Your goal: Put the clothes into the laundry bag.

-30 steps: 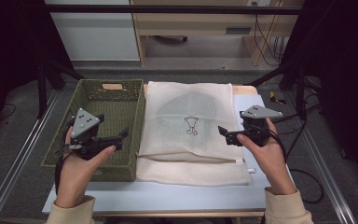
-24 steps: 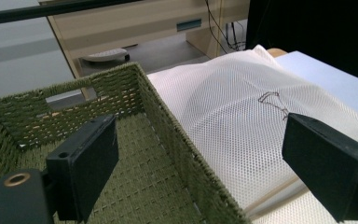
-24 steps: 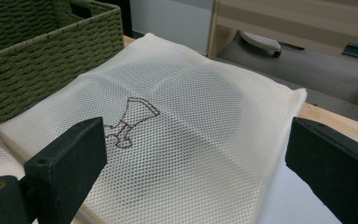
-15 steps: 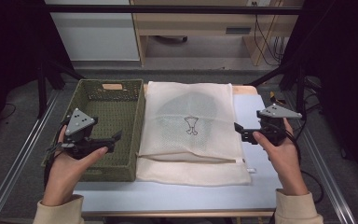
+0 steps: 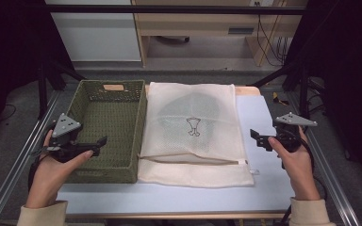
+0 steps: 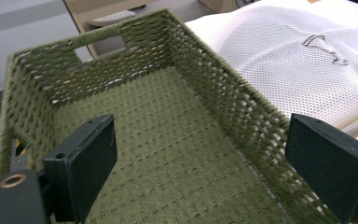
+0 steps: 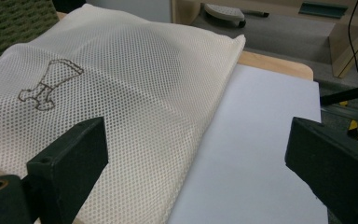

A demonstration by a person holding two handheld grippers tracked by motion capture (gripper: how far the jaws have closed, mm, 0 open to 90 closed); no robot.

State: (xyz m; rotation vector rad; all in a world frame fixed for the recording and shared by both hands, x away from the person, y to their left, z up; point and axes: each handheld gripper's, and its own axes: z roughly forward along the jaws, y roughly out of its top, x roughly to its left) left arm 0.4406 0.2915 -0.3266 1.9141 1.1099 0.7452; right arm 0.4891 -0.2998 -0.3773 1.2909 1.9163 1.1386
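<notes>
Two grippers are held over the table, one at each side. The left gripper (image 5: 99, 141) is held above the near part of the green basket (image 5: 139, 122), and its jaws are spread wide with nothing between them. The right gripper (image 5: 256, 136) is held over the pale sheet (image 5: 264, 117) at the right, and its jaws are wide apart and empty too. The white mesh bag (image 5: 193, 127) is laid flat in the middle, touching the basket's right wall. It is likely kept there so that each side can be reached. The table (image 5: 169, 200) is pale, with metal rails at its edges. A wooden desk (image 5: 193, 23) and cables (image 5: 268, 33) are seen far behind.
</notes>
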